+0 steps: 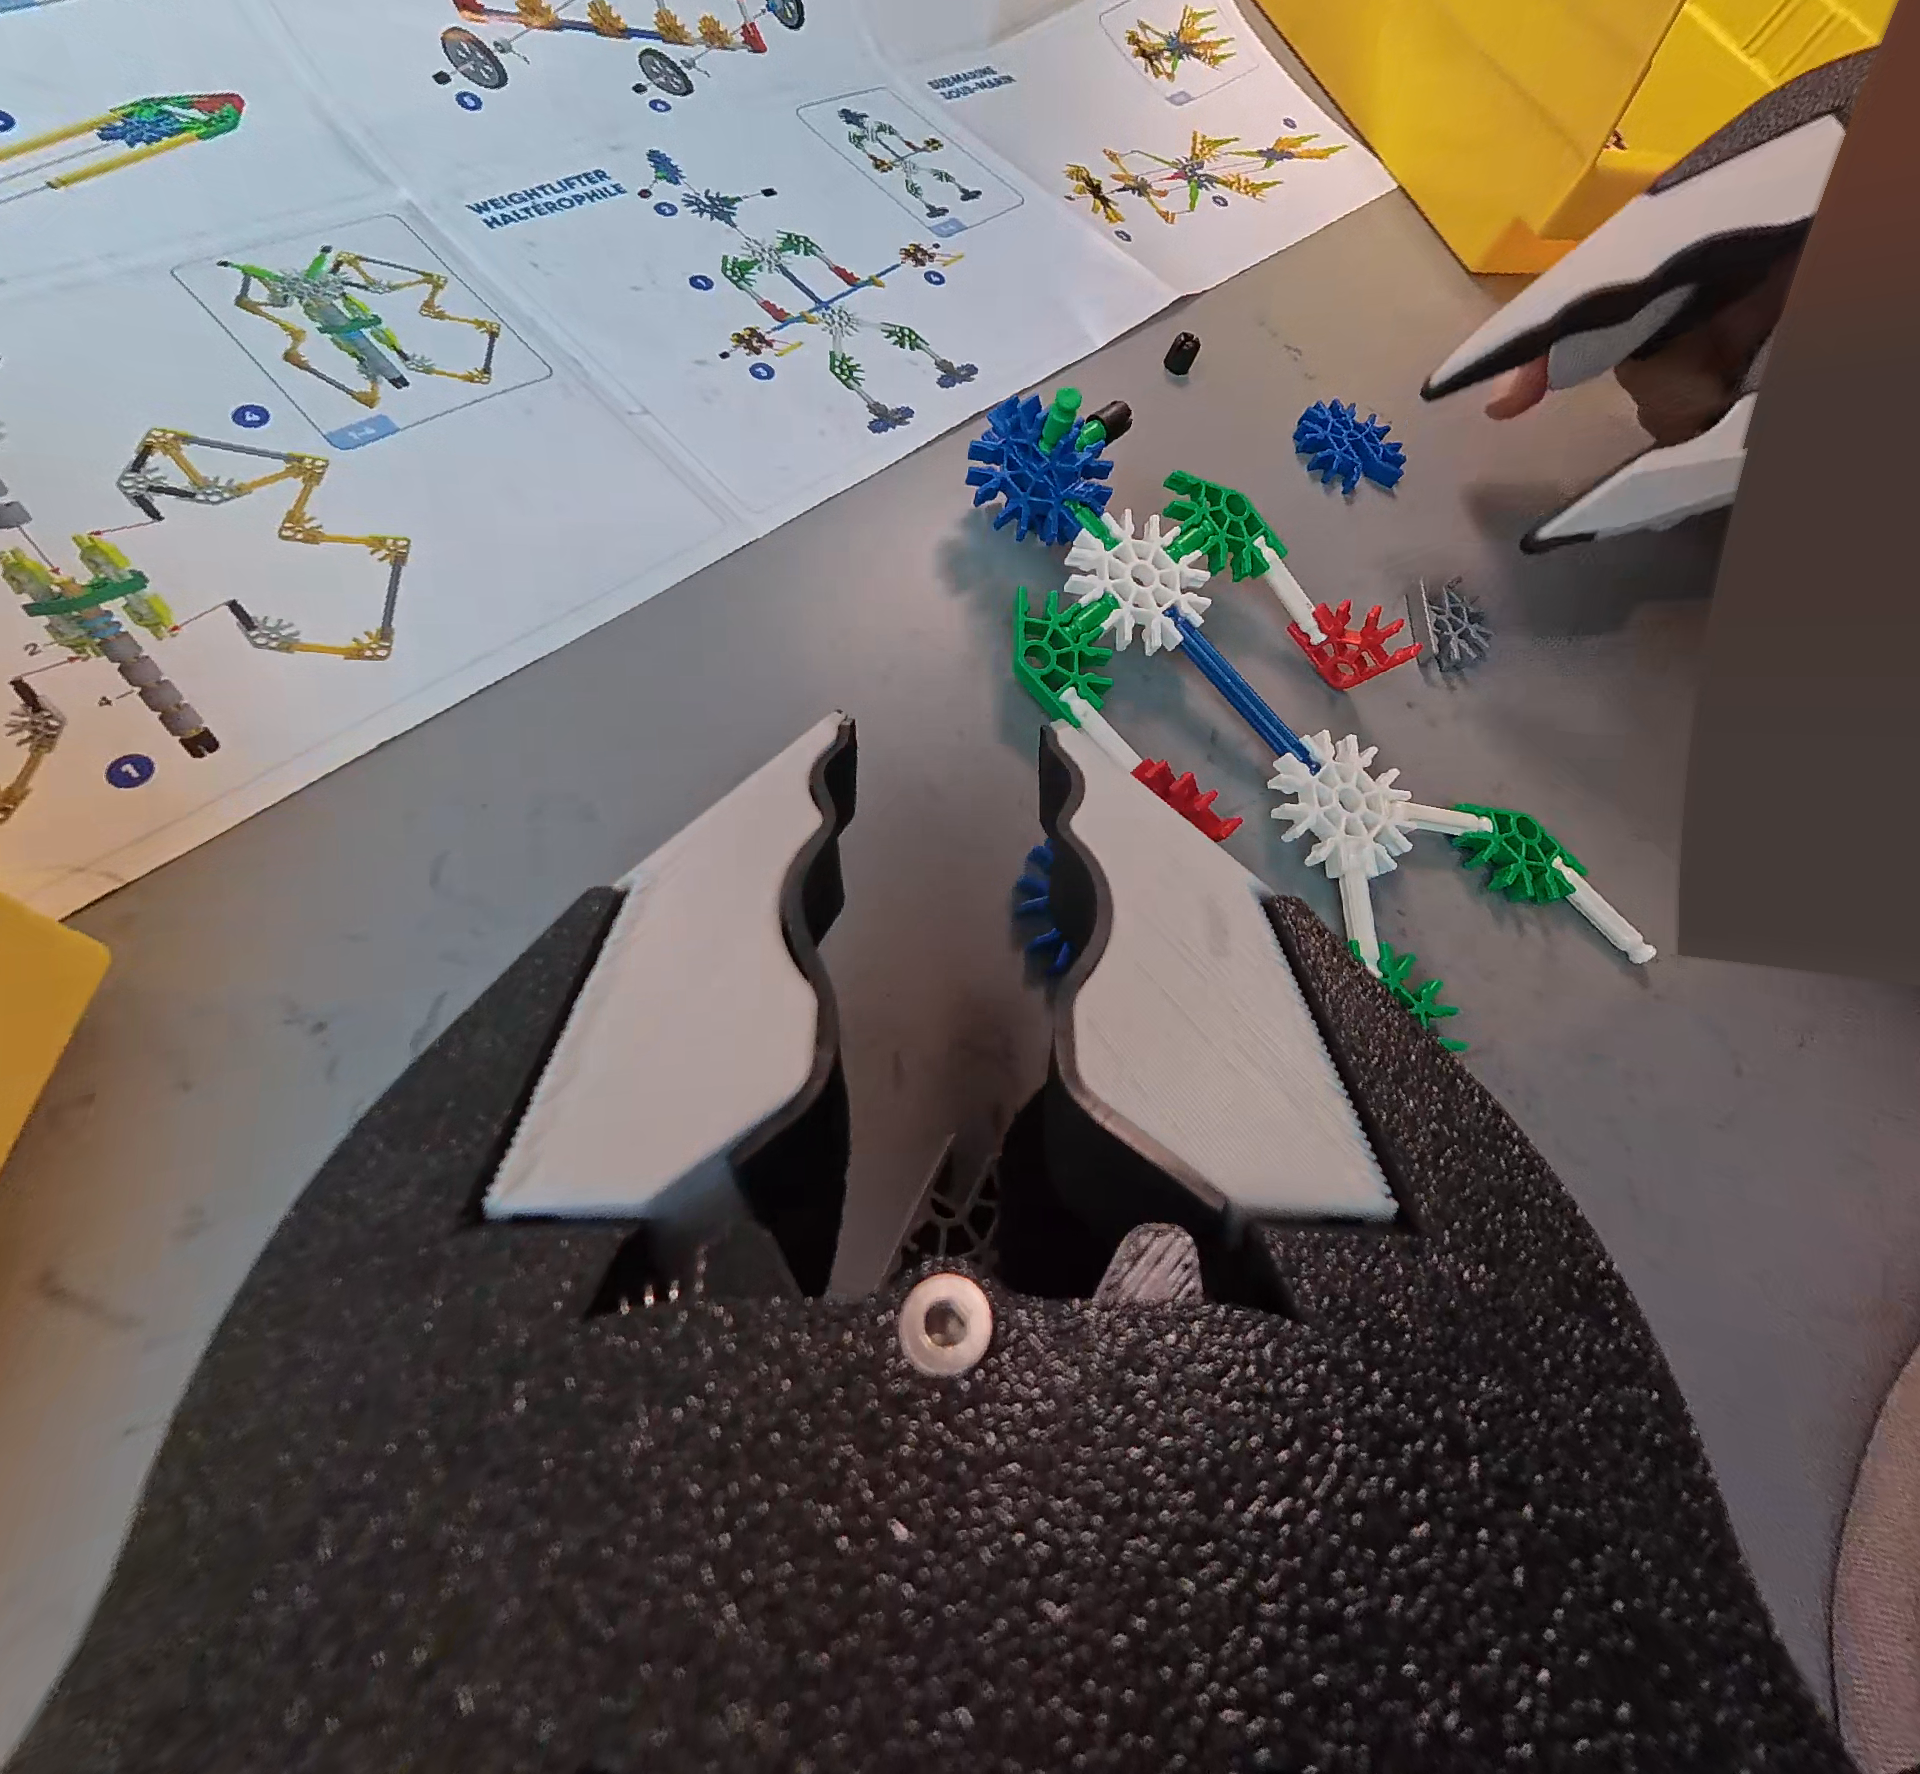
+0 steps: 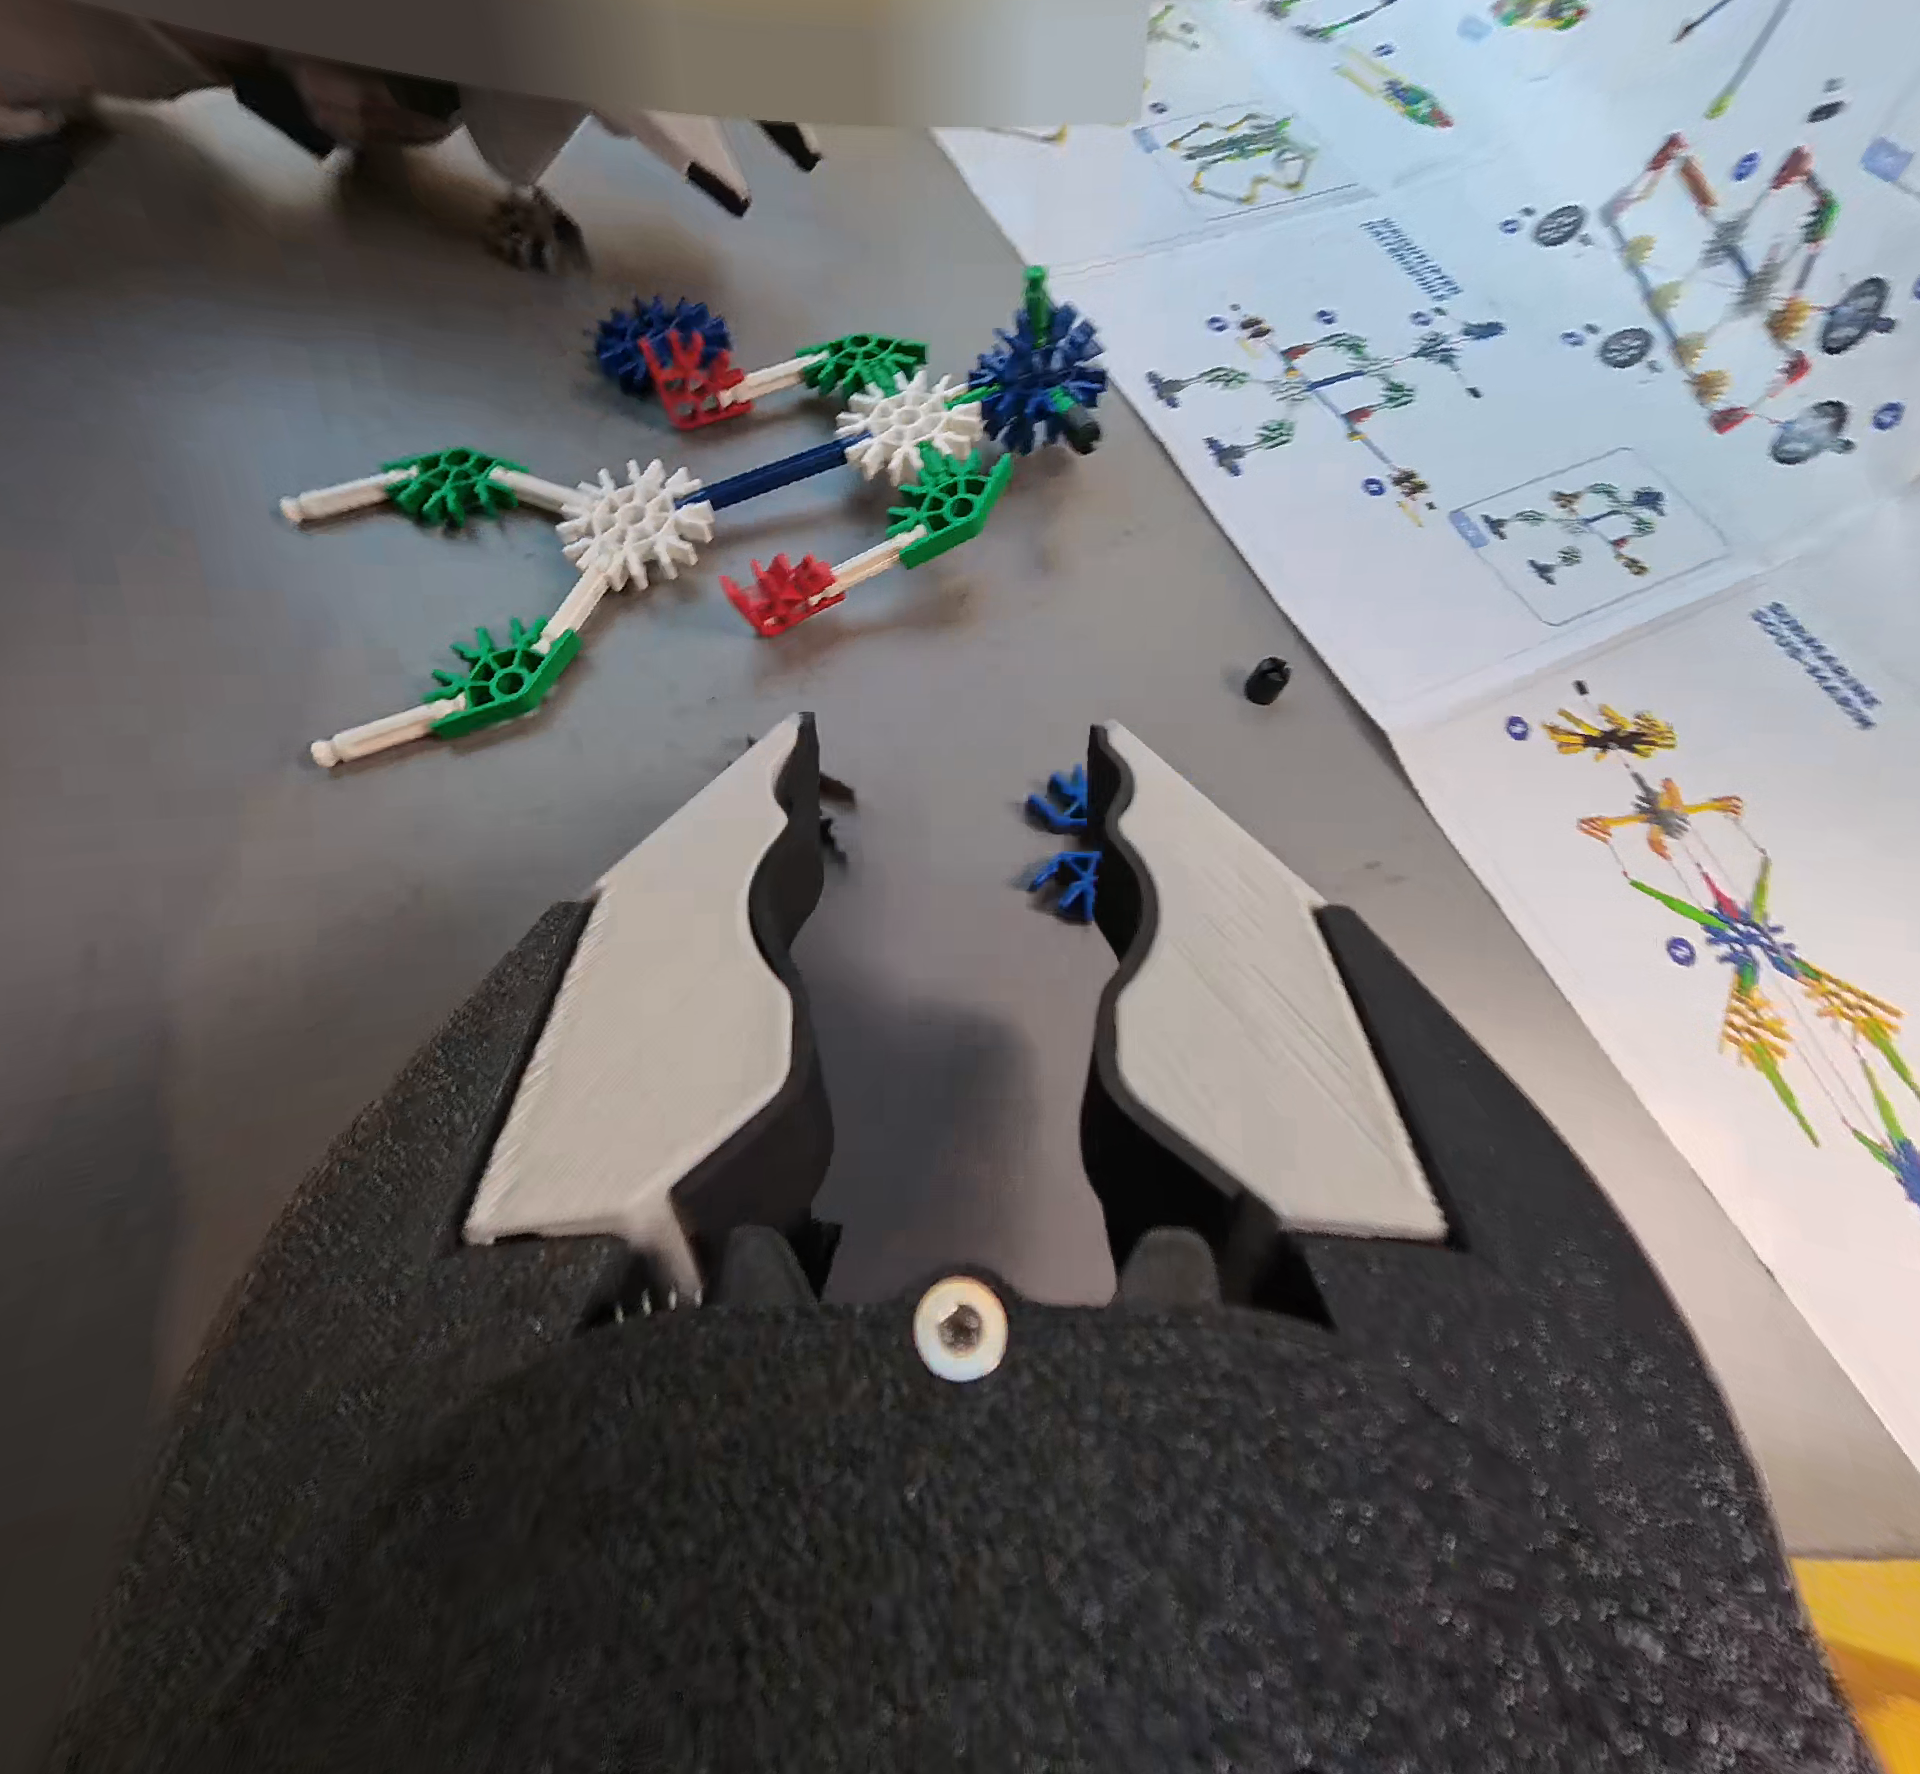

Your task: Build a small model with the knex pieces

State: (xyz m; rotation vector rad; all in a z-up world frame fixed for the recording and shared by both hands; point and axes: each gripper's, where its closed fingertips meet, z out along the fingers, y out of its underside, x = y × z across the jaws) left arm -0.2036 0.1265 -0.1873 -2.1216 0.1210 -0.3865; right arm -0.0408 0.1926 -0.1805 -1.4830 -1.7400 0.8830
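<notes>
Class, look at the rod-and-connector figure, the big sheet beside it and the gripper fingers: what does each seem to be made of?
Figure: probably moulded plastic; glossy, saturated colours, crisp snowflake-shaped spokes.
Sheet: printed paper, matt; visible fold creases and a lifted edge.
Left gripper fingers: likely 3D-printed plastic, pale and matt; fine parallel layer lines. Their black inner pads may be rubber; hard to tell.

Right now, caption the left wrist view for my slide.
Open left gripper hovers beside a rod-and-connector figure on a grey table, instruction sheet behind.

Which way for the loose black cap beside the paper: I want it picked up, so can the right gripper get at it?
Probably yes: the right gripper is open, and the black cap lies alone on bare table.
</notes>
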